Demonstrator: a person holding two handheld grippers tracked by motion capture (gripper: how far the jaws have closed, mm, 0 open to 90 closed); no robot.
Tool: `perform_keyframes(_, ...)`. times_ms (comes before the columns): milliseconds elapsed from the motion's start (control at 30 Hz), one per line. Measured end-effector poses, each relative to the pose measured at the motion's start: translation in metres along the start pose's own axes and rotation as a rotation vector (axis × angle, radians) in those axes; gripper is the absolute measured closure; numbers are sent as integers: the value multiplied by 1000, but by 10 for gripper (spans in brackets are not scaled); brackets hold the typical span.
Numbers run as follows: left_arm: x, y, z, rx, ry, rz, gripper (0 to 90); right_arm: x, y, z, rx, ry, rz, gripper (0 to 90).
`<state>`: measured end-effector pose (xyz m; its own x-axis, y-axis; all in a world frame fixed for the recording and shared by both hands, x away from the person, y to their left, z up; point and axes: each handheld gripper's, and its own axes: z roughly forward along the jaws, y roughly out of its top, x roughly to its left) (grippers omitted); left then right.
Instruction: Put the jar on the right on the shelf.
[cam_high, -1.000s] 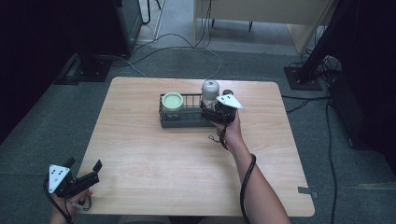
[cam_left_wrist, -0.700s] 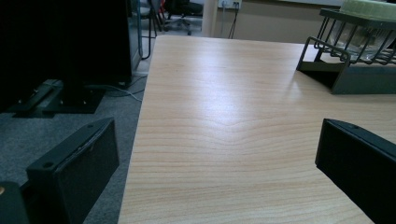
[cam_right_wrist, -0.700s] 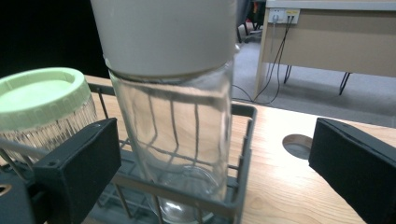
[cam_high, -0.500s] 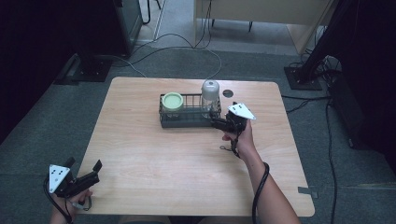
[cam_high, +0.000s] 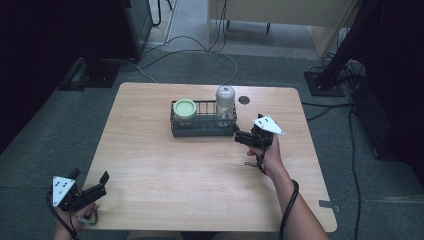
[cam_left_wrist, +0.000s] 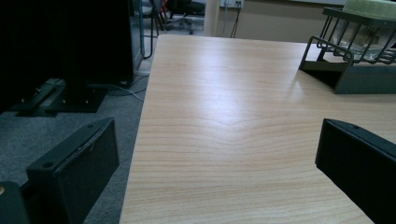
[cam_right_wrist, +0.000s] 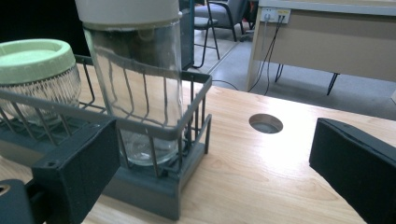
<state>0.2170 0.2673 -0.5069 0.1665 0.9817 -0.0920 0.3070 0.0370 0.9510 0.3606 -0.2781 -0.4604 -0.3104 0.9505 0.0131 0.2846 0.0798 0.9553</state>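
Observation:
A dark wire basket stands at the middle back of the wooden table. Inside it sit a short glass jar with a green lid on the left and a tall clear jar with a pale lid on the right. My right gripper is open just off the basket's right end, touching nothing. In the right gripper view the tall jar and the green-lidded jar stand close behind the basket's wires. My left gripper hangs open and empty at the table's front left corner.
A round cable hole lies in the table behind the basket's right end. Cables and stand bases sit on the grey floor around the table. In the left gripper view the table edge runs beside carpet, with the basket far off.
My right gripper has drawn back from the tall jar in the basket, moving right and toward the person. The jar stays in the basket. The left gripper has not moved.

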Motion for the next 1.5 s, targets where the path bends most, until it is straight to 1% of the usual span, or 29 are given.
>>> perform_keyframes(267, 0, 0, 0, 0, 2, -1, 0, -7, -7, -13, -9, -5, 19, 17)
perform_keyframes(300, 0, 0, 0, 0, 2, -1, 0, -11, -12, -17, -1, -12, 16, 17)
perform_keyframes(400, 0, 0, 0, -1, 1, 0, 0, -12, -13, -18, 0, -13, 17, 17)
perform_keyframes(433, 0, 0, 0, -1, 1, 0, 0, -16, -16, -22, -3, -12, 38, 18)
perform_keyframes(500, 0, 0, 0, -2, 2, -1, 0, -17, -17, -23, -4, -12, 39, 18)
perform_keyframes(533, 0, 0, 0, -2, 2, -1, 0, -20, -22, -28, -6, -21, 50, 18)
perform_keyframes(600, 0, 0, 0, -2, 3, -1, 0, -20, -22, -28, -6, -21, 50, 17)
perform_keyframes(633, 0, 0, 0, -2, 3, -1, 0, -22, -26, -32, 1, -26, 49, 17)
perform_keyframes(767, 0, 0, 0, -2, 4, 0, 0, -24, -29, -35, 4, -31, 48, 17)
perform_keyframes(800, 0, 0, 0, -2, 4, 0, 0, -27, -32, -40, 1, -36, 60, 17)
perform_keyframes(867, 0, 0, 0, -2, 5, 0, 0, -27, -32, -40, 1, -36, 60, 17)
perform_keyframes(900, 0, 0, 0, -2, 5, 0, 0, -30, -36, -44, 2, -43, 62, 17)
perform_keyframes(1033, 0, 0, 0, -1, 6, 0, 0, -31, -37, -47, 0, -45, 60, 18)
perform_keyframes(1067, 0, 0, 0, -1, 6, 0, 0, -33, -40, -52, -1, -48, 71, 18)
perform_keyframes(1233, -1, 0, 0, -1, 6, 1, 0, -35, -42, -55, -4, -52, 72, 18)
perform_keyframes(1333, -1, 0, 0, -1, 7, 1, 0, -38, -46, -62, -3, -58, 80, 18)
perform_keyframes(1500, 0, 0, 0, 0, 7, 2, 0, -39, -48, -65, 4, -63, 76, 18)
